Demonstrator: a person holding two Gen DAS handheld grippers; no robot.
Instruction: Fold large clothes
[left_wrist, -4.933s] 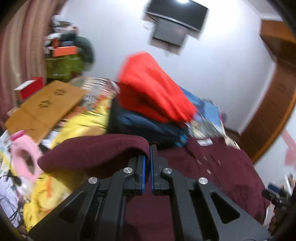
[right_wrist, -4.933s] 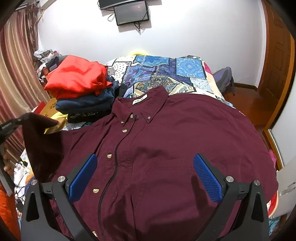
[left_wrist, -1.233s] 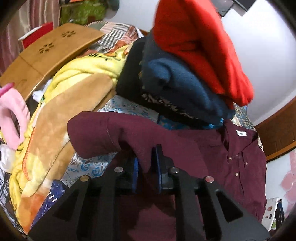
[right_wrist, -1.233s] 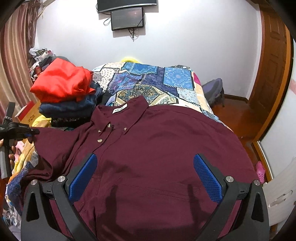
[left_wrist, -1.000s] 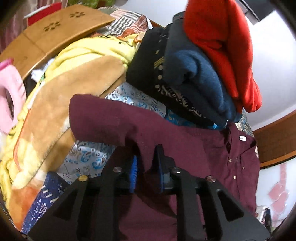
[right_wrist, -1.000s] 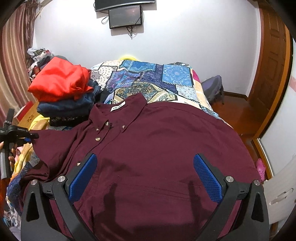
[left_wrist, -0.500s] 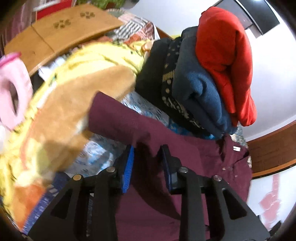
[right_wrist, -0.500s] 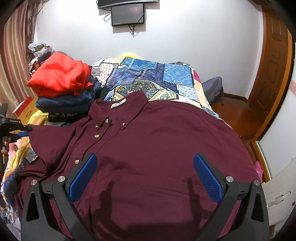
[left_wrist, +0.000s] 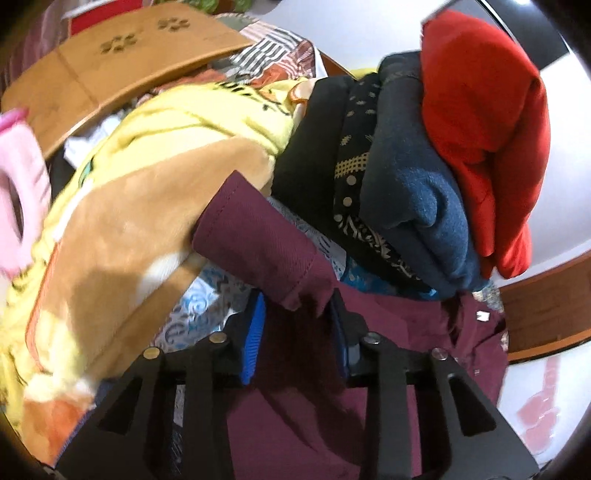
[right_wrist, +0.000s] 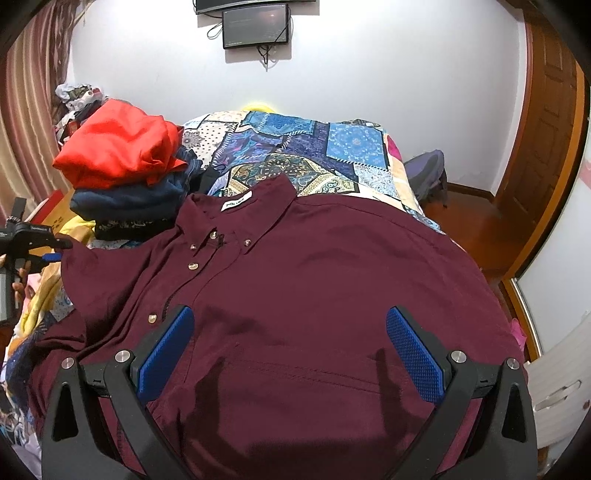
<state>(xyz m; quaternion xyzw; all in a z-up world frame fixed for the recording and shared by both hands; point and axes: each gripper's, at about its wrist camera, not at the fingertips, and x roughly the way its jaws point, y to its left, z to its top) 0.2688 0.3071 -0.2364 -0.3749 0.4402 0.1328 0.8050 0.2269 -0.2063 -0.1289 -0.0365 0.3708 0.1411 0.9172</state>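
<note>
I have the dark red shirt (right_wrist: 295, 288) flat on the bed (right_wrist: 314, 147), buttons up. My left gripper (left_wrist: 297, 321) has let go of the sleeve (left_wrist: 255, 243), still between its parted jaws. My right gripper (right_wrist: 288, 350) hangs wide open, holding nothing. Next I should smooth that sleeve before folding.

A maroon button-up shirt (right_wrist: 314, 295) is laid out flat, front side up, across the patchwork bedspread (right_wrist: 295, 147), collar pointed toward the far wall. A white neck label (right_wrist: 235, 202) can be seen inside the collar, and the placket is done up with small pale buttons (right_wrist: 192, 266). The chest is spread pretty smooth, only a few soft creases. One short sleeve (left_wrist: 255, 243) is stretched out sideways, its stitched cuff lifted a bit over the bed's edge, just beside the stack of folded clothes (left_wrist: 436, 158).
</note>
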